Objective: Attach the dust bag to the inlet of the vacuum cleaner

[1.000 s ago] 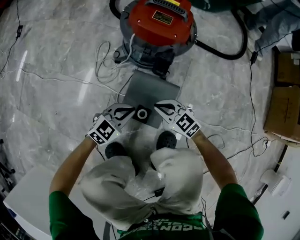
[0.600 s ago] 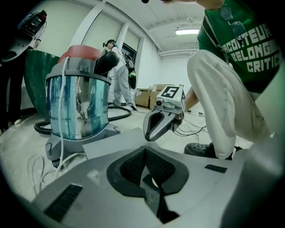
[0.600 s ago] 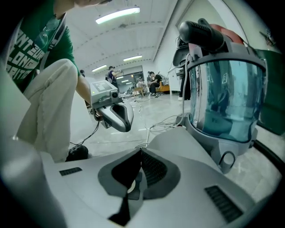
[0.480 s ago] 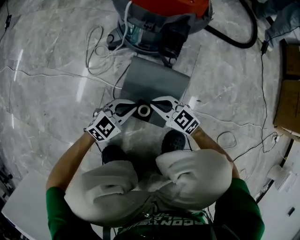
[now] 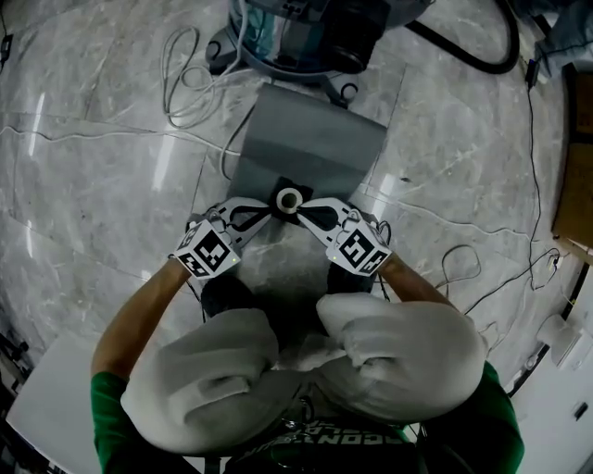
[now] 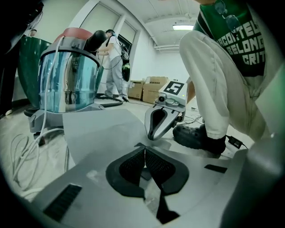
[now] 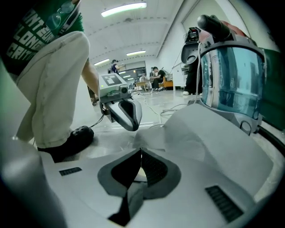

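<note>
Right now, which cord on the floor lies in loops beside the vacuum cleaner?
The white cord, looped at the vacuum cleaner's left in the head view. The thin black wires lie farther off, at the right.

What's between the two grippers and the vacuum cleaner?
The grey dust bag, reaching from the left gripper and right gripper to the vacuum cleaner base, seen in the head view.

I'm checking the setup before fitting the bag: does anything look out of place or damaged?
Nothing damaged or spilled. The dust bag looks intact, left tongs and right tongs shut on its collar. Only a white cord sprawls in loose loops beside the vacuum cleaner.
</note>
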Motion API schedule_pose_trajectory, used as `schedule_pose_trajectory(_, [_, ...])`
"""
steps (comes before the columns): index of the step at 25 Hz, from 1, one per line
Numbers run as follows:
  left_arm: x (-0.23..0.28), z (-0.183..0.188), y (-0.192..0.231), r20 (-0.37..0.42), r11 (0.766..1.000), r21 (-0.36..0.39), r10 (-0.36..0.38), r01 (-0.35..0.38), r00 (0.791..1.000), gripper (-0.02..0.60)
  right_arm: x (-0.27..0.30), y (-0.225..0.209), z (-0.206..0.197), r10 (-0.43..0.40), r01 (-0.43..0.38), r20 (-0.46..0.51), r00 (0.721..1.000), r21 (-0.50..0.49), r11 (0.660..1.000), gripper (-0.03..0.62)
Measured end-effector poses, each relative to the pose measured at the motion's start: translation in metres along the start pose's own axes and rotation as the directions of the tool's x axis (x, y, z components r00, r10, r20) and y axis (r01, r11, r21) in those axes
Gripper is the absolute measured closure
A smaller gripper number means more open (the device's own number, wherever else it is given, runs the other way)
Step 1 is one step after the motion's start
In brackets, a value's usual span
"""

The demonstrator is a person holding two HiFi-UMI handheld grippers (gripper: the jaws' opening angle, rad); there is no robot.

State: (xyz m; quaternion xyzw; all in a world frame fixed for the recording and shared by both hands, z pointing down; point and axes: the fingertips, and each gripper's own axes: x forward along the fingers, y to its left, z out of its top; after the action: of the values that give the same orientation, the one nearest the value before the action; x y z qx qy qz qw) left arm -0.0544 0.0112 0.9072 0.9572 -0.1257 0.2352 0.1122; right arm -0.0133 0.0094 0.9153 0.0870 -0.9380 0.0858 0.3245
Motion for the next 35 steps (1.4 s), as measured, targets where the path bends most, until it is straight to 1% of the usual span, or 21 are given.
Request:
schedule_pose_trajectory(4, [0.012,-0.018,-0.010,-0.028,1.000,0.003,-0.031,0.031,0.999,0.578,0.007,0.017,-0.016,0.021,-0.022,-0.031,0.999,-0.022,1.000,0.585])
schedule_pose_trajectory(8, [0.021,-0.037,-0.013,-0.073,1.000,0.007,-0.027,0.027,0.997,0.577,0.013,0.025,-0.030,0.014,-0.019,-0.081,0.997,-0.053,0.998,0.582])
schedule_pose_trajectory(9, [0.022,-0.041,-0.012,-0.084,1.000,0.007,-0.024,0.025,0.996,0.574,0.015,0.025,-0.032,0.011,-0.016,-0.091,0.996,-0.057,0.998,0.572])
schedule_pose_trajectory(10, [0.023,-0.044,-0.011,-0.094,1.000,0.005,-0.023,0.023,0.995,0.562,0.017,0.025,-0.033,0.009,-0.015,-0.100,0.995,-0.059,0.998,0.545])
schedule_pose_trajectory(11, [0.024,-0.047,-0.011,-0.104,1.000,0.002,-0.022,0.022,0.994,0.533,0.019,0.025,-0.035,0.010,-0.017,-0.114,0.993,-0.061,0.998,0.510])
schedule_pose_trajectory(12, [0.026,-0.050,-0.010,-0.114,1.000,-0.002,-0.022,0.022,0.993,0.497,0.021,0.025,-0.038,0.012,-0.020,-0.130,0.991,-0.064,0.998,0.461])
schedule_pose_trajectory(13, [0.027,-0.052,-0.010,-0.121,1.000,-0.005,-0.022,0.022,0.992,0.488,0.022,0.026,-0.040,0.014,-0.025,-0.147,0.989,-0.073,0.997,0.440])
schedule_pose_trajectory(16, [0.029,-0.058,-0.008,-0.141,1.000,-0.012,-0.023,0.021,0.990,0.479,0.027,0.029,-0.046,0.002,-0.033,-0.197,0.980,-0.153,0.988,0.423])
schedule_pose_trajectory(19, [0.032,-0.065,-0.010,-0.170,0.999,-0.010,-0.033,0.032,0.985,0.468,0.033,0.032,-0.057,-0.018,-0.041,-0.260,0.965,-0.221,0.974,0.387])
schedule_pose_trajectory(21, [0.033,-0.068,-0.011,-0.188,0.999,-0.002,-0.038,0.038,0.981,0.468,0.035,0.029,-0.061,-0.053,-0.021,-0.282,0.958,-0.250,0.968,0.387])
schedule_pose_trajectory(24, [0.035,-0.071,-0.011,-0.208,0.999,0.006,-0.035,0.037,0.978,0.468,0.036,0.022,-0.061,-0.106,0.021,-0.281,0.954,-0.290,0.957,0.387])
schedule_pose_trajectory(26, [0.036,-0.071,-0.009,-0.216,1.000,0.005,-0.029,0.031,0.976,0.468,0.034,0.018,-0.058,-0.132,0.048,-0.267,0.955,-0.298,0.953,0.387])
schedule_pose_trajectory(31, [0.038,-0.060,0.001,-0.205,1.000,0.005,0.000,0.001,0.979,0.468,0.022,0.005,-0.050,-0.173,0.119,-0.209,0.962,-0.248,0.962,0.391])
schedule_pose_trajectory(33, [0.038,-0.052,0.006,-0.198,1.000,0.025,0.021,-0.016,0.980,0.468,0.016,0.000,-0.044,-0.187,0.144,-0.176,0.966,-0.229,0.963,0.409])
schedule_pose_trajectory(35, [0.037,-0.044,0.012,-0.188,0.998,0.053,0.044,-0.035,0.981,0.468,0.008,-0.004,-0.035,-0.213,0.177,-0.140,0.967,-0.233,0.956,0.441])
